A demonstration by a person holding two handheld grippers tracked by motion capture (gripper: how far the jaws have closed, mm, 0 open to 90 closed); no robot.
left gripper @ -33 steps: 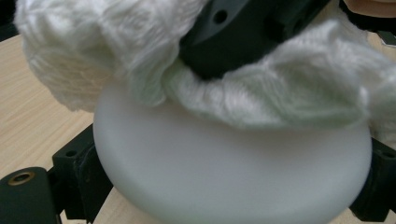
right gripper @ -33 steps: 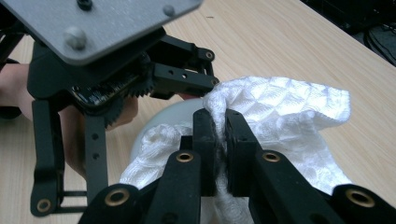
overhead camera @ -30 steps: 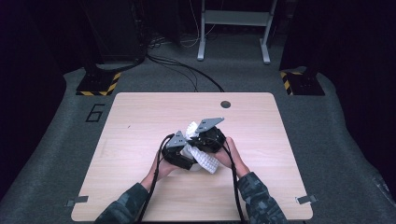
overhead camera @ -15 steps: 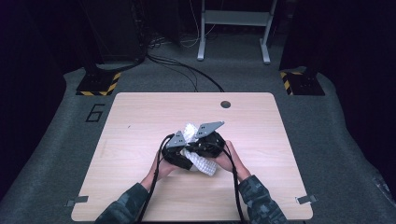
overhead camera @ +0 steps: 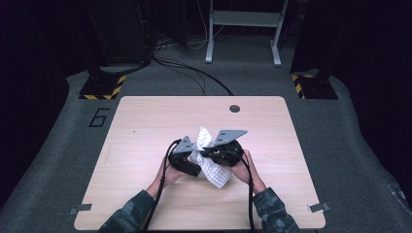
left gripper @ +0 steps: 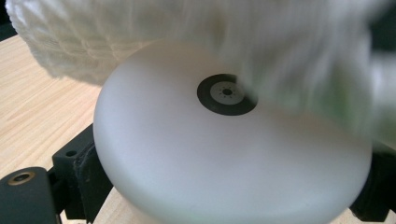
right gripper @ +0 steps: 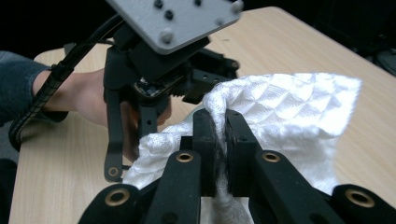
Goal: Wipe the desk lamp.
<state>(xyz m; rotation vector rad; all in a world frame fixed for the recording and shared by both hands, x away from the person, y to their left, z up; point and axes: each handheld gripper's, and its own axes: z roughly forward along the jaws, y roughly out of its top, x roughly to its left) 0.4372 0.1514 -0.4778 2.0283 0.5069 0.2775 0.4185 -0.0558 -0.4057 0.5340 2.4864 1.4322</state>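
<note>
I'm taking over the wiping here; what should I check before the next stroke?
1. Right tongs clamped on the white cloth: ok.
2. Left tongs holding the white disc at its edges: ok, as far as the left gripper view shows.
3. Cloth lying on the disc face: ok.
4. Disc's dark centre spot uncovered: ok, partly.
5. Disc face clean: cannot tell, cloth blurred.
6. Table free around the hands: ok.

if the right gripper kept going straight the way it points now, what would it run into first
Most likely the left gripper. The right gripper is shut on the white cloth, and in its own view the left gripper sits just ahead, past the cloth fold. Depth is hard to judge, so it might brush the white disc held there first.
</note>
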